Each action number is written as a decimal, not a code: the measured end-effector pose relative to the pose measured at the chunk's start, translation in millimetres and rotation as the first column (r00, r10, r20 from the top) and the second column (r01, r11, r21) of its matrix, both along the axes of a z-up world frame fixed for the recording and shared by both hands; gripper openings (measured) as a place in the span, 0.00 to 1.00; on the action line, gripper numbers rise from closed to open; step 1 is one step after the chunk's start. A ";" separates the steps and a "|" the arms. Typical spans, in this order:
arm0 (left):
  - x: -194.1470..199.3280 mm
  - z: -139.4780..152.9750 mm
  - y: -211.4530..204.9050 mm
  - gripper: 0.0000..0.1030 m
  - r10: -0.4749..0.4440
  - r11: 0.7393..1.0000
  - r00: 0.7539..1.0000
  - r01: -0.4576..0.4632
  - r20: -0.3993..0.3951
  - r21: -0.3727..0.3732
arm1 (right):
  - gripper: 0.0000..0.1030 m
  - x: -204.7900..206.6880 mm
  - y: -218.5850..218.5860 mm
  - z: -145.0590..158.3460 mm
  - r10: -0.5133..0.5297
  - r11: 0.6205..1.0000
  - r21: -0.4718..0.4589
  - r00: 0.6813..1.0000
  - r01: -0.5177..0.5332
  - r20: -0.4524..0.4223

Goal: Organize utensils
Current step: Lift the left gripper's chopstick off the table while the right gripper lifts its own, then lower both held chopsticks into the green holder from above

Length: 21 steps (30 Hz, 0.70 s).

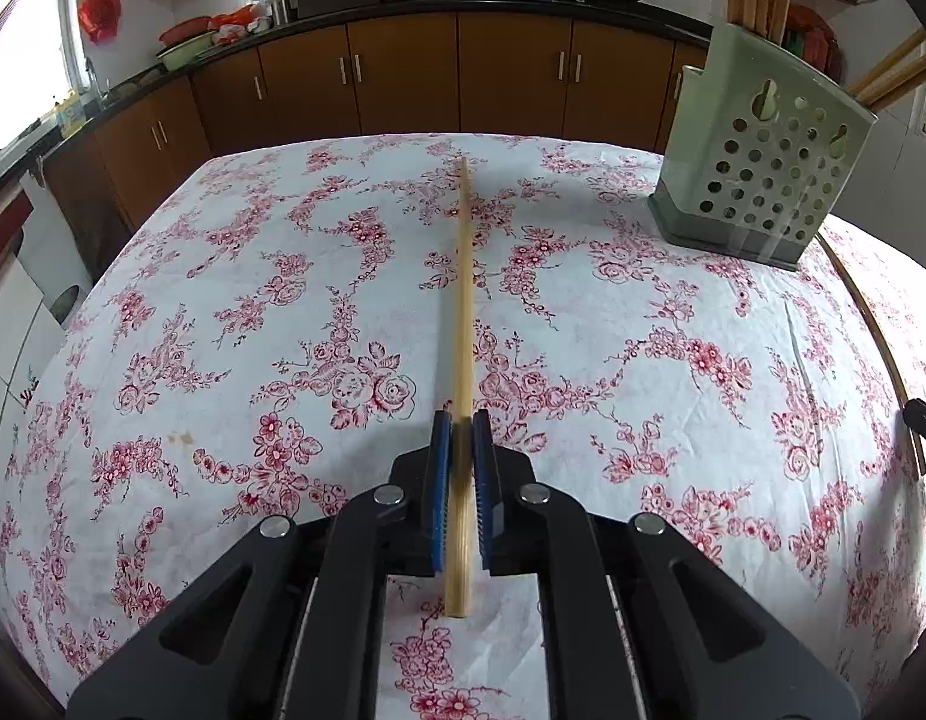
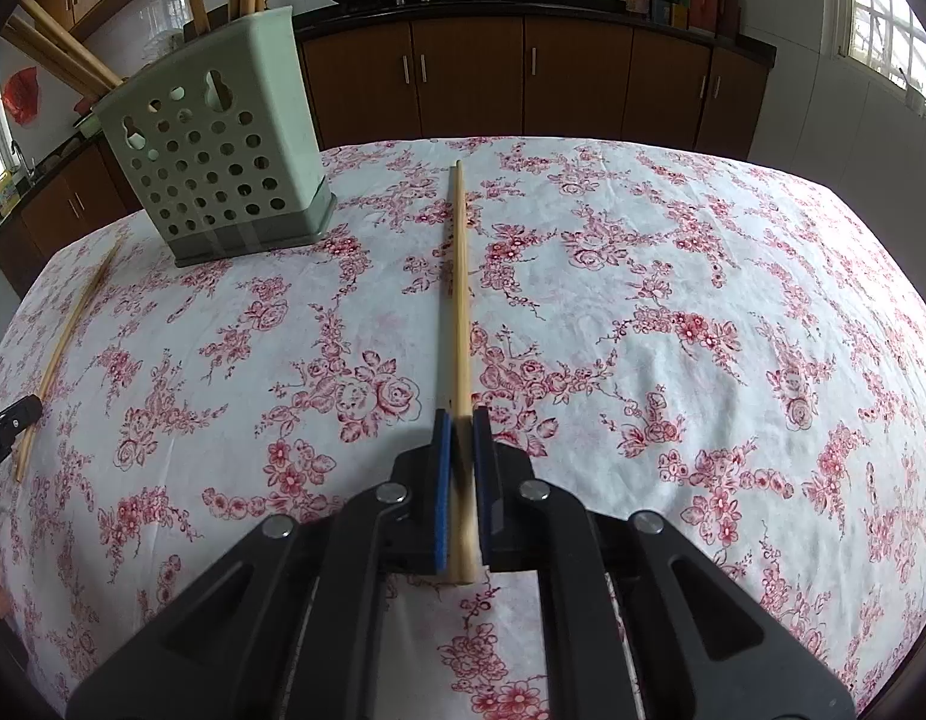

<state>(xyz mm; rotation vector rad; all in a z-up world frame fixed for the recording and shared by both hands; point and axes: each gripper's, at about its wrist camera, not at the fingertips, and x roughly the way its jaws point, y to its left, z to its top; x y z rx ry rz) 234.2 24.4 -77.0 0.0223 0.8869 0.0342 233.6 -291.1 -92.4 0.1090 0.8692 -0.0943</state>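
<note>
Chopsticks are already in both grippers, one apiece. The left gripper point(image 1: 461, 420) is clamped on a long wooden chopstick point(image 1: 463, 300), its blue pads point(image 1: 440, 450) pressed on the butt end, and the stick runs straight out ahead along the fingers, its tip slanting down toward the flowered tablecloth point(image 1: 223, 312). The right gripper point(image 2: 461, 417) has the same hold on a second chopstick point(image 2: 459, 300), which also points dead ahead and down.

What matters for the coming move is where the green perforated holder point(image 1: 763, 180) stands against those long axes. From the left gripper it sits ahead and off to the right, at the far side of the table; from the right gripper the same holder point(image 2: 223, 180) sits ahead and to the left. So it stands between the two hands, each stick aimed past one side of it. Several chopsticks already lean out of its open top.

By my reckoning neither hand is plainly nearer. Either stick would have to swing inward and tip more upright, with its point brought over the rim, before it could drop in. Both hands would converge on one opening, so going one at a time looks safer.
</note>
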 end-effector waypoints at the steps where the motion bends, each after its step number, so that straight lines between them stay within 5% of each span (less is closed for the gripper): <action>1: -2.4 0.1 -0.3 0.08 -0.008 1.000 1.000 0.008 -0.002 0.006 | 0.08 -1.7 -0.3 0.4 0.002 1.000 0.000 1.000 -0.002 0.001; 7: -21.8 16.6 6.6 0.08 -0.043 0.999 0.999 0.044 0.032 -0.016 | 0.08 -20.8 -10.3 26.2 -0.014 1.000 0.011 0.996 0.013 0.083; 21: -44.1 126.0 27.9 0.07 -0.036 0.984 0.951 0.088 0.307 -0.155 | 0.08 -50.4 -27.3 135.2 -0.049 0.998 -0.009 0.925 0.056 0.376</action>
